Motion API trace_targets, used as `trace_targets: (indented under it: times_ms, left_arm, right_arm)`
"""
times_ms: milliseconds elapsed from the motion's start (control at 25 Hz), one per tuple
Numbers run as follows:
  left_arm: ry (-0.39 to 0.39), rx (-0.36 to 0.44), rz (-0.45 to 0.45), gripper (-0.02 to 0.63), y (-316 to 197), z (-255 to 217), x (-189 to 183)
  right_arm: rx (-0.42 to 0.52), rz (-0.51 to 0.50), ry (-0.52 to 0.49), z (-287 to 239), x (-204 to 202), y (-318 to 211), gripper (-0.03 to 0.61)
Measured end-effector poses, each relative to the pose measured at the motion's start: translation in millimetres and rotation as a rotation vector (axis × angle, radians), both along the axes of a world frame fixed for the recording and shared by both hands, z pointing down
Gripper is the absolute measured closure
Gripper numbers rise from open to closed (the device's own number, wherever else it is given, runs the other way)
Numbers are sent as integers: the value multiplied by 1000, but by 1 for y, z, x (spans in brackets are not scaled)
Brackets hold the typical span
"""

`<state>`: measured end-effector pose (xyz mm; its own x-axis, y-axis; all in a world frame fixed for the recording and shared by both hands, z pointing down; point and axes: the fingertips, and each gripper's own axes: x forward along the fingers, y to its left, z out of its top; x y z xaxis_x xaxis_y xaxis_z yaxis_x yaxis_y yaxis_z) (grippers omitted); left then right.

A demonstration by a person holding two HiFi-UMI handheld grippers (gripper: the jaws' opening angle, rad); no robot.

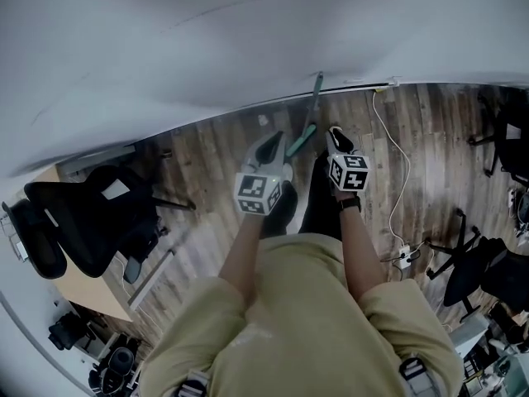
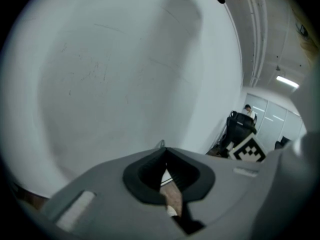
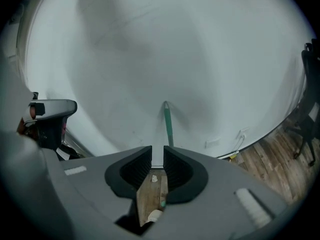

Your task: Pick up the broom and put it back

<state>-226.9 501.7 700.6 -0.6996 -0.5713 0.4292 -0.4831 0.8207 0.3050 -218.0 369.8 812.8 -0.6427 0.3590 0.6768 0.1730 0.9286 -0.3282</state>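
Left gripper: jaws closed, the tips meeting with nothing between them; only a sliver of floor shows through the wedge-shaped gap behind the tips, and the white wall fills the view beyond. Right gripper: jaws parted by a narrow slot, the pads parallel and holding nothing; wooden floor shows through the slot. Straight beyond that slot, at the centre of the right gripper view, the broom leans its green handle against the wall, clear of the jaws. In the head view the left gripper and the right gripper sit side by side just above centre, both pointing toward the wall that occupies the upper half of the frame. The broom lies between them: its upper end rests on the wall at upper centre, and the handle slants down and left into the space between the two grippers, where its lower end is hidden. Floor: dark wood planks across the middle band. A white cable runs from the wall at upper right down to a power strip at right. A black office chair stands at left beside a desk. The person's tan shirt fills the lower centre.
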Motion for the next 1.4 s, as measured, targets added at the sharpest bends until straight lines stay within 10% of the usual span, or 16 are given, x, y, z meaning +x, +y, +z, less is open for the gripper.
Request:
trace_targets:
  times_ms: [520, 1040, 1160, 1400]
  left_arm:
    - [51, -14, -21, 612, -2, 40, -20]
    - [74, -51, -80, 612, 29, 53, -9]
    - [83, -48, -96, 612, 38, 54, -6]
    - [80, -11, -130, 612, 39, 49, -10]
  right_arm:
    - [-6, -53, 66, 99, -77, 26, 304]
    - [-13, -32, 52, 146, -143, 32, 374]
    - [3, -38, 66, 148, -140, 37, 472]
    - [-53, -91, 64, 127, -89, 57, 466]
